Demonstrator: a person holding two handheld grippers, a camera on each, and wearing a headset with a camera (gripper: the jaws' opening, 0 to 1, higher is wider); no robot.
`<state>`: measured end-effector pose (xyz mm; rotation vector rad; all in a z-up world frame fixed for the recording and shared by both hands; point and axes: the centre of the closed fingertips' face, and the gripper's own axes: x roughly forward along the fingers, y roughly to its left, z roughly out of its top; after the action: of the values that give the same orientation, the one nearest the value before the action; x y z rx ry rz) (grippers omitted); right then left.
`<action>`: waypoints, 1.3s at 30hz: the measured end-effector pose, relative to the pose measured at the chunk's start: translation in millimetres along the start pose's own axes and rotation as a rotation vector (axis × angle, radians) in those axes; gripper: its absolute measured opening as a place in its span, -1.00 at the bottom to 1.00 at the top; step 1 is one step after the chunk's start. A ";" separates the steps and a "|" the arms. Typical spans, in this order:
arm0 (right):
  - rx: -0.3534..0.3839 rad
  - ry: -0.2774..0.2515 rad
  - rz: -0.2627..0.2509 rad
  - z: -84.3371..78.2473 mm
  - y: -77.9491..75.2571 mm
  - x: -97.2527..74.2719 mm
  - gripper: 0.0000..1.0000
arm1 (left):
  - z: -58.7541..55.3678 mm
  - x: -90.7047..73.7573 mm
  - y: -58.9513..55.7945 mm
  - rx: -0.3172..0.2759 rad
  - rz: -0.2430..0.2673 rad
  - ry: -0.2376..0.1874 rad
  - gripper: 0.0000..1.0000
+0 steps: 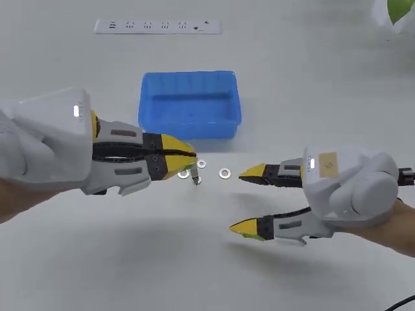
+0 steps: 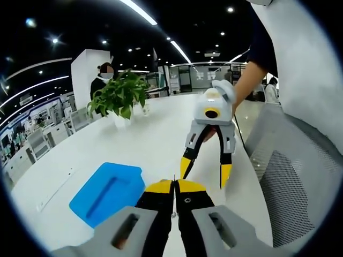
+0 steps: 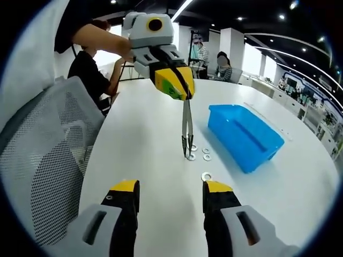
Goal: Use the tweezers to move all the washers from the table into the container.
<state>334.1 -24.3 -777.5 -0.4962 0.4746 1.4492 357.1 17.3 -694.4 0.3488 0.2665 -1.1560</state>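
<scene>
Hanging upright from the left gripper [image 1: 191, 155], whose jaws are pressed together on them, the tweezers [image 3: 187, 128] point tips-down among the washers [image 1: 224, 173] on the table [image 1: 311, 84], just short of the blue container [image 1: 188, 126] (right gripper [image 1: 237, 201] spread, empty, close by).

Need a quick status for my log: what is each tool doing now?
Left tool: closed, holding the tweezers.
Right tool: open, holding nothing.

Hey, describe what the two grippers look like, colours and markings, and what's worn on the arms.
Both the left gripper and the right gripper have pale grey housings, black jaws with yellow tips, and a small white light on top. The right one carries a yellowish label. A dark short sleeve covers the upper arm.
</scene>
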 end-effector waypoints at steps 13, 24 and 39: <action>0.033 -0.014 0.028 3.9 5.7 -0.1 -0.05 | -0.3 2.9 6.2 -0.044 -0.026 -0.008 -0.92; -0.002 -0.044 0.061 31.2 -12.7 29.3 -0.08 | -3.3 0.6 5.9 -0.095 -0.081 -0.004 -0.91; 0.017 -0.071 0.087 39.5 -21.3 54.2 -0.40 | -6.6 -0.9 2.4 -0.089 -0.114 0.028 -0.91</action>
<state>359.3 41.4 -776.6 -0.4132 0.4563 1.5399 358.8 21.6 -699.8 0.2746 0.3651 -1.2478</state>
